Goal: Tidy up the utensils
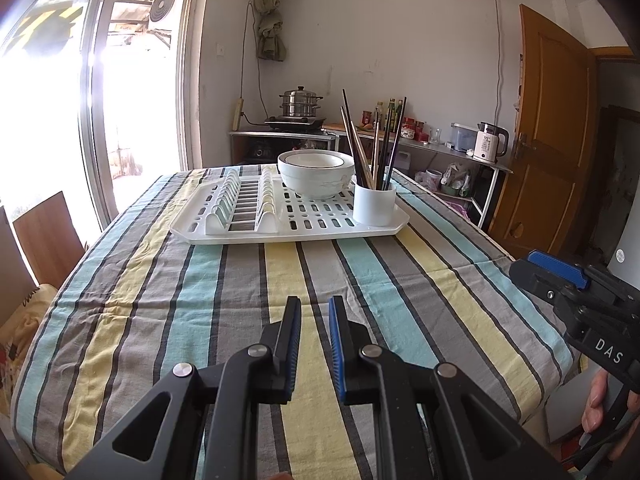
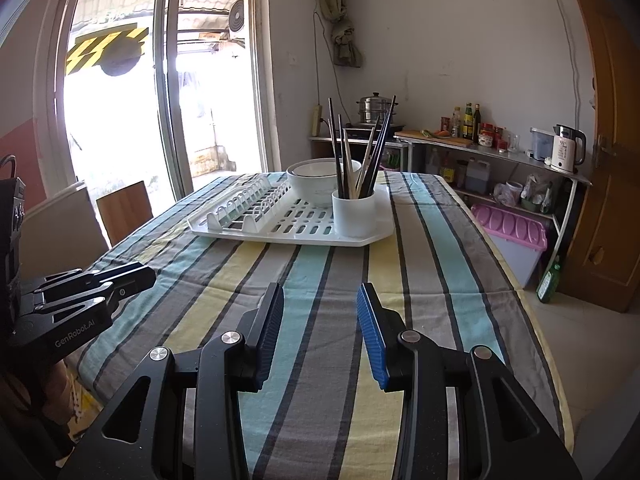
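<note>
Fingers on the left gripper (image 1: 314,312) stand a narrow gap apart, nothing between them. Right gripper (image 2: 320,300) fingers spread wider, also bare — both over the striped tablecloth (image 1: 224,296). Chopsticks (image 1: 370,140) stand upright in the white cup (image 1: 374,204) on the near right corner of the drying rack (image 1: 288,224), well apart from both grippers — bowls (image 1: 316,174) just behind the cup.

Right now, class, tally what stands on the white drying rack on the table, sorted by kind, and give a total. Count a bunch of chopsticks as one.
Bowl stacks: 1 (two nested bowls, as far as the rims show)
Cups: 1
Bunches of chopsticks: 1, standing in the cup
Total: 3 on the drying rack
</note>
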